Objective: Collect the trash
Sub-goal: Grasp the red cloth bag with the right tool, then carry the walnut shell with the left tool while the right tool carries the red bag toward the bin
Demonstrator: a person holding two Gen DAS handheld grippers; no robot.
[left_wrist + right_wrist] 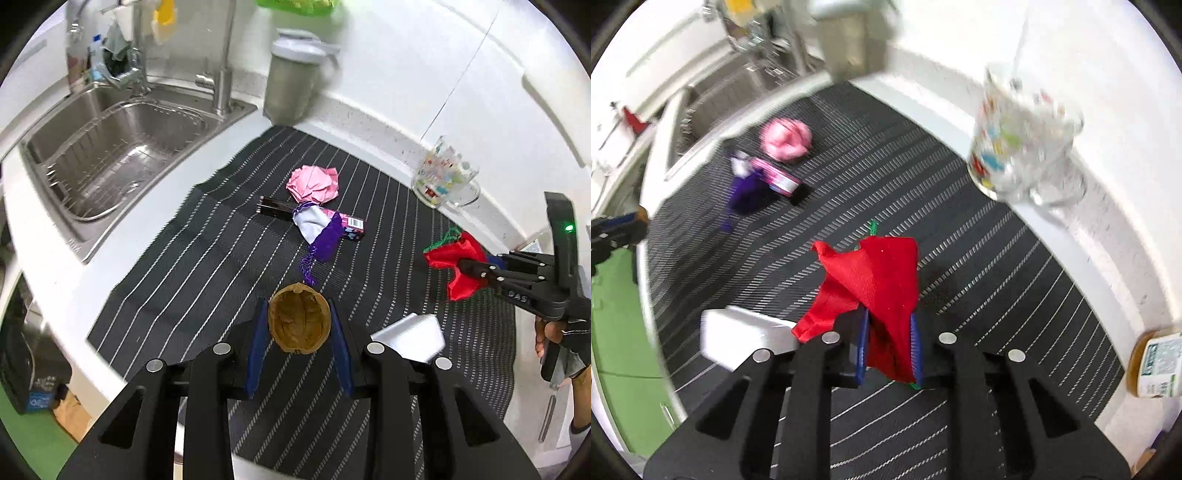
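My left gripper [299,325] is shut on a brown walnut shell half [298,322], held above the black striped mat [177,266]. My right gripper [888,343] is shut on a red cloth scrap [882,280] with green trim; it also shows at the right of the left wrist view [454,262]. On the mat lie a crumpled pink paper [314,184], a purple and white wrapper [319,230] over a pink box [351,226], and a white block [410,336].
A steel sink [110,162] with a rack lies to the left. A grey lidded jar [291,77] stands at the back. A printed glass mug [445,177] stands on the white counter at the mat's right edge. A labelled jar [1154,363] stands at the right.
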